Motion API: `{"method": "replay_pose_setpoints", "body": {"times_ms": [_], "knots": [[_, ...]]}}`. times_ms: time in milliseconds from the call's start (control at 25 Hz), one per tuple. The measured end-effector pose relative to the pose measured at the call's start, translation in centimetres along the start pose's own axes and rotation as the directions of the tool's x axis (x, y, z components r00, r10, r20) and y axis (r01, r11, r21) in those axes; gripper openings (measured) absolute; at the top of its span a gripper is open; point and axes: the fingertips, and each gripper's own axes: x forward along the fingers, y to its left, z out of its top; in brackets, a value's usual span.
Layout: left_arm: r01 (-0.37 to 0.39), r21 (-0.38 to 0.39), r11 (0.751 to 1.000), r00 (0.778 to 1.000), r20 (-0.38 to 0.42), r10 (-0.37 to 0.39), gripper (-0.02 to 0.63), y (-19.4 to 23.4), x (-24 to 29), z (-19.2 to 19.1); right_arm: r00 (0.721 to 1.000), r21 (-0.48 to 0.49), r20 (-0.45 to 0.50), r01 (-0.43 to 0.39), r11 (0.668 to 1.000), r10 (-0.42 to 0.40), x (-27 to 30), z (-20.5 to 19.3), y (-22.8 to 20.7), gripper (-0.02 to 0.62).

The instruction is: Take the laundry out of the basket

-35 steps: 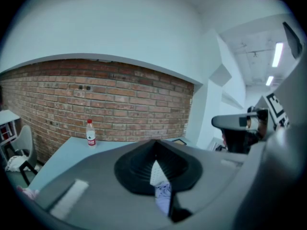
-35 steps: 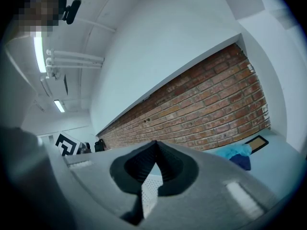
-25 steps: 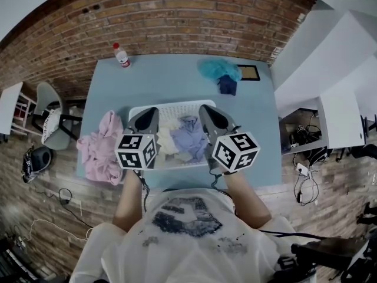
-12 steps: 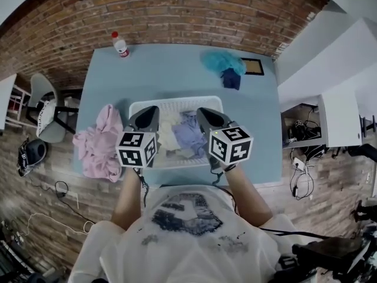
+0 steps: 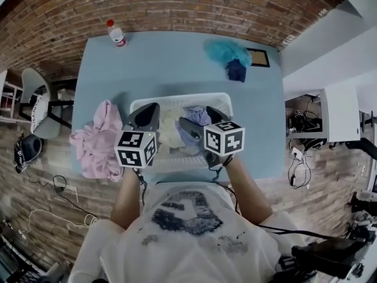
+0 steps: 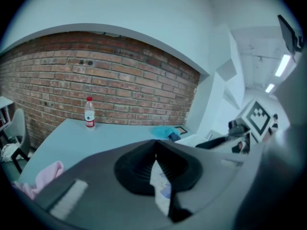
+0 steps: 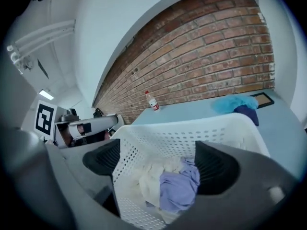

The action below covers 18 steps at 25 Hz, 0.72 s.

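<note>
We see a perforated, glossy white plastic basket point(image 5: 182, 97), soft crumpled cloth laundry point(image 7: 177, 188), a smooth matt tabletop point(image 5: 165, 58), and a rough brick wall point(image 5: 177, 7).

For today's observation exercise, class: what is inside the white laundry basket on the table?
Inside the basket lie a cream garment and a lavender garment, bunched together. Whatever lies beneath them, and the basket's floor there, is covered.
</note>
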Motion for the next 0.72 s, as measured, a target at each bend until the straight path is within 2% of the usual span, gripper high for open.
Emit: {"method": "replay_pose_setpoints", "body": {"times_ms": [120, 240, 440, 720], "knots": [[0.019, -0.020, 1.000, 1.000, -0.002, -0.019, -0.012, 0.3, 0.3, -0.2, 0.997, -0.005, -0.081, -0.007, 1.000, 0.006, 1.9, -2.0, -0.3, 0.535], [0.038, -0.037, 0.999, 0.999, -0.003, -0.038, -0.012, 0.5, 0.7, -0.3, 0.981, -0.034, -0.191, -0.037, 0.999, 0.030, 3.7, -4.3, -0.3, 0.588], [0.058, -0.047, 0.997, 0.998, -0.027, -0.059, -0.012, 0.7, 1.7, -0.7, 0.943, -0.068, -0.334, -0.026, 0.997, 0.002, 6.7, -8.1, -2.0, 0.589], [0.036, -0.040, 0.999, 0.996, -0.076, -0.039, -0.012, 1.8, 2.2, -2.3, 0.912, -0.080, -0.410, -0.027, 0.996, -0.008, 8.8, -10.9, -2.5, 0.589]]}}
